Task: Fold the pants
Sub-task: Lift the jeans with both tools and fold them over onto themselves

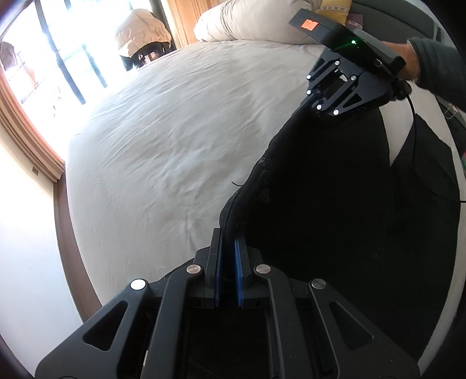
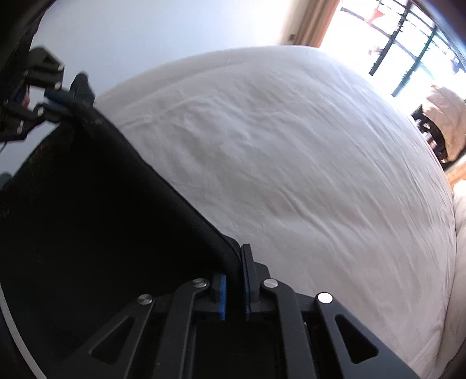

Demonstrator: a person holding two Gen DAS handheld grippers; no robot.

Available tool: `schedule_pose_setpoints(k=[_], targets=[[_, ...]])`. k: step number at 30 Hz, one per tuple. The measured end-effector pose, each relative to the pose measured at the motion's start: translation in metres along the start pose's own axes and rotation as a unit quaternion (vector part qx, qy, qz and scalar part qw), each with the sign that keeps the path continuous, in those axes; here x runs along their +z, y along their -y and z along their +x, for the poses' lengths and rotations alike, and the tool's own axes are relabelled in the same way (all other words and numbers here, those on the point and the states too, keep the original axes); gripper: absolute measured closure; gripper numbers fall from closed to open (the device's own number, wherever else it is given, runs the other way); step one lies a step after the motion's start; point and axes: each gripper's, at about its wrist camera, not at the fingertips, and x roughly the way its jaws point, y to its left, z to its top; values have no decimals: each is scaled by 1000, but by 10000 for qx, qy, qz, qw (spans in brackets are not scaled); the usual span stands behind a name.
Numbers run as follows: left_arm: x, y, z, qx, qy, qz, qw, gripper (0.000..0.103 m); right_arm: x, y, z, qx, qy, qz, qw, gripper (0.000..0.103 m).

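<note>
Black pants are held up over the bed, stretched by one edge between the two grippers, the cloth hanging down below that edge. In the left wrist view the taut edge runs from the left gripper ahead and up to the right, where it ends at the right gripper. Past that gripper a second dark panel of the pants drops away at the far right, with a strip of white sheet showing between the panels.

Left gripper: blue pads drawn close, a fold of the pants edge pinched between them. Right gripper in its own view: fingers likewise closed onto the hem, cloth fanning out to its left and up toward the left gripper, which is seen blurred at the far end of the edge.

A white bed sheet is spread beneath and ahead of both grippers, lightly creased. A pillow lies at the far end of the bed. A window with dark bars is seen beyond the bed's far side, and a pale puffy jacket sits near it.
</note>
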Motion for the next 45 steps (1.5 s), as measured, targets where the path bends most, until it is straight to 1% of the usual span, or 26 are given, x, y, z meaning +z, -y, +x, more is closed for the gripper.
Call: schedule_pose_setpoints(k=[6,10,14,17,21,23,25,27,31,33,35,38,39,40,43,45], targets=[[-13,22,-22,-34,110,-177,9998,97,-13,-31,-19,-271,243,279,9989,96],[-33,49,-37,-123,127,-298,9994,97,-37,-79,-30,-460,404,480,9970,96],[-53,82,-45,-274,45,-368,9989,98,-57,-117,-32,-316,598,1052,9921,96],[-76,102,-51,-316,-63,-398,9987,98,-70,-142,-30,-306,621,1229,9900,96],[-103,120,-56,-370,-228,-442,9981,98,-82,-148,-38,-172,770,1666,9829,96],[-115,126,-59,-323,-265,-452,9981,98,-84,-158,-43,-220,778,1618,9835,96],[-123,127,-62,-285,-285,-514,9979,98,-87,-173,-46,-323,754,1445,9861,96],[-137,123,-67,-227,-293,-604,9975,98,-90,-183,-49,-377,724,1328,9878,96],[-148,122,-80,-156,-253,-640,9975,98,-111,-189,-63,-338,762,1312,9878,96],[-150,129,-87,-120,-235,-522,9983,98,-116,-196,-68,-331,766,1190,9894,96],[-151,141,-93,-51,-269,-321,9991,98,-122,-212,-72,-440,694,955,9920,96],[-168,157,-101,-271,-310,-246,9988,98,-133,-227,-73,-442,639,903,9929,96],[-169,151,-104,-328,-307,-222,9987,98,-138,-231,-72,-432,609,927,9929,96],[-175,156,-109,-391,-308,-159,9986,98,-142,-235,-71,-442,583,947,9928,96],[-189,173,-112,-295,-421,132,9986,98,-151,-249,-65,-491,507,898,9935,96],[-196,180,-110,-265,-494,191,9982,98,-154,-255,-63,-490,488,902,9935,96]])
